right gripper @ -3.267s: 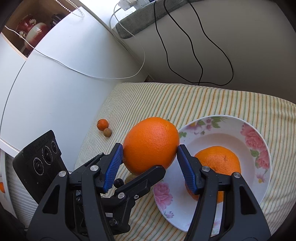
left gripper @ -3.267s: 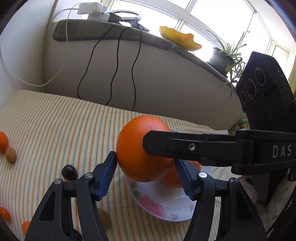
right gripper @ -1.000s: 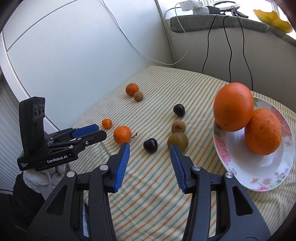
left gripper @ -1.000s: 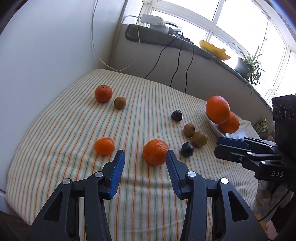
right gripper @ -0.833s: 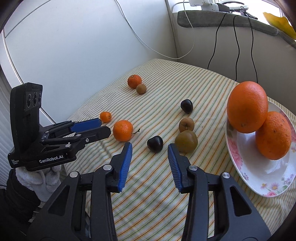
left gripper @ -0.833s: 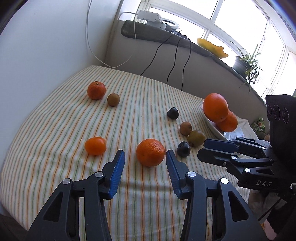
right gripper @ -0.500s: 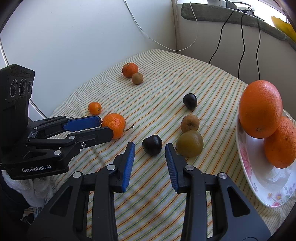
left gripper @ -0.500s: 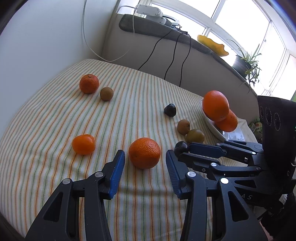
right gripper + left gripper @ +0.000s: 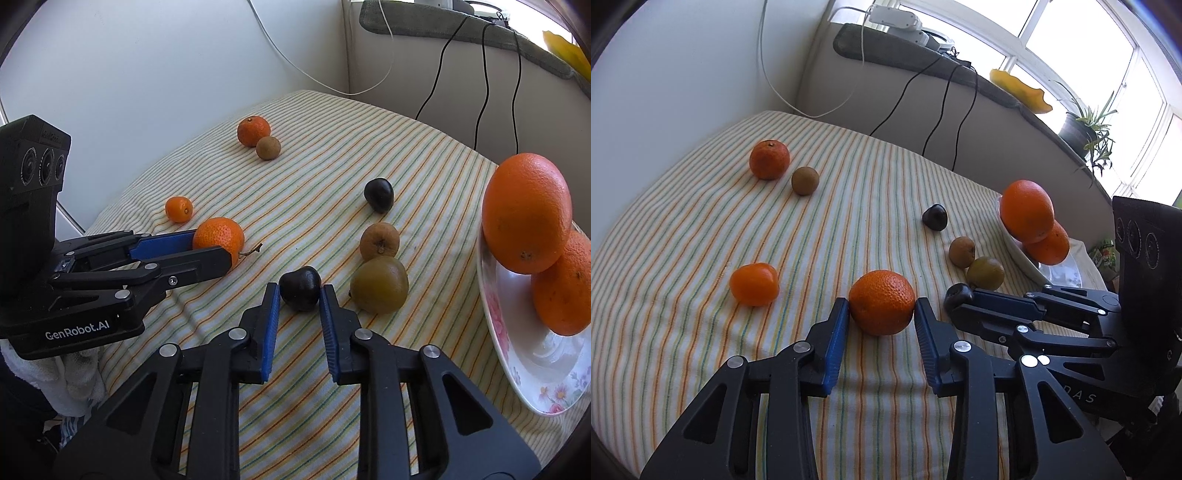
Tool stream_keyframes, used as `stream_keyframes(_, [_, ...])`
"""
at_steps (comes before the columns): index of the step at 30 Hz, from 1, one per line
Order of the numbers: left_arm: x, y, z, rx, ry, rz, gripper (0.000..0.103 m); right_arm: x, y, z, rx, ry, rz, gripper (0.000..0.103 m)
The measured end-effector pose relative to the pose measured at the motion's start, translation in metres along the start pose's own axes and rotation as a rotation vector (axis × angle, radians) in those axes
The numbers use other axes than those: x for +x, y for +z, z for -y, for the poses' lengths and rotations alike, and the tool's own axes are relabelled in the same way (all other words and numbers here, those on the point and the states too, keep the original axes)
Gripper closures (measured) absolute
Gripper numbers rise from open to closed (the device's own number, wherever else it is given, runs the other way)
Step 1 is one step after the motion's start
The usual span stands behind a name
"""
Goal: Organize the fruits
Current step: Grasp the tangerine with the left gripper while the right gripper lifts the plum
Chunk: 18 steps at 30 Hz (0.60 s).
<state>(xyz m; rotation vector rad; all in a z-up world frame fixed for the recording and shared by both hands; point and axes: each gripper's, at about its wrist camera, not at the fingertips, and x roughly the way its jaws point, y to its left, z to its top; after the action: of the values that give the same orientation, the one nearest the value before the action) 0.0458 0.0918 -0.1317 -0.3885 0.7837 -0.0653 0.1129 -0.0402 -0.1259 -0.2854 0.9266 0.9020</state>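
Two large oranges (image 9: 526, 212) already sit in the floral plate (image 9: 517, 354) at the right edge of the striped cloth (image 9: 849, 192); the rest of the fruit lies loose on the cloth, so most of the sorting remains.

Your left gripper (image 9: 881, 314) straddles a tangerine (image 9: 882, 306); its jaws are closing and the blue pads appear to touch the peel on both sides. Your right gripper (image 9: 298, 297) is clamped at its narrowest on a dark plum (image 9: 300, 288), which rests on the cloth.

Loose items: a small tangerine (image 9: 754, 283), a far tangerine (image 9: 769, 159) with a brown fruit (image 9: 805, 180) just beside it, a second dark plum (image 9: 934, 217), and a brown fruit (image 9: 379, 240) touching a green-brown fruit (image 9: 379, 290).

Clearance: the two grippers work close together, so lift one before swinging the other. The green-brown fruit lies just beside the right jaw. The plate is crowded, and the upper orange leans over its rim. The cloth falls away at the near edge; a wall borders the far side.
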Motion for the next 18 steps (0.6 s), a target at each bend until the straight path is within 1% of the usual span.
stream_keyframes(8, [-0.006, 0.001, 0.009, 0.001, -0.019, 0.014, 0.069, -0.019, -0.005, 0.001, 0.028, 0.008, 0.044, 0.081])
stream_keyframes(12, [-0.009, 0.004, 0.02, 0.015, -0.046, 0.022, 0.069, -0.04, -0.012, 0.01, 0.07, 0.015, 0.087, 0.081])
stream_keyframes(18, [-0.006, 0.007, 0.047, 0.051, -0.101, 0.017, 0.069, -0.077, -0.026, 0.025, 0.125, -0.021, 0.147, 0.081])
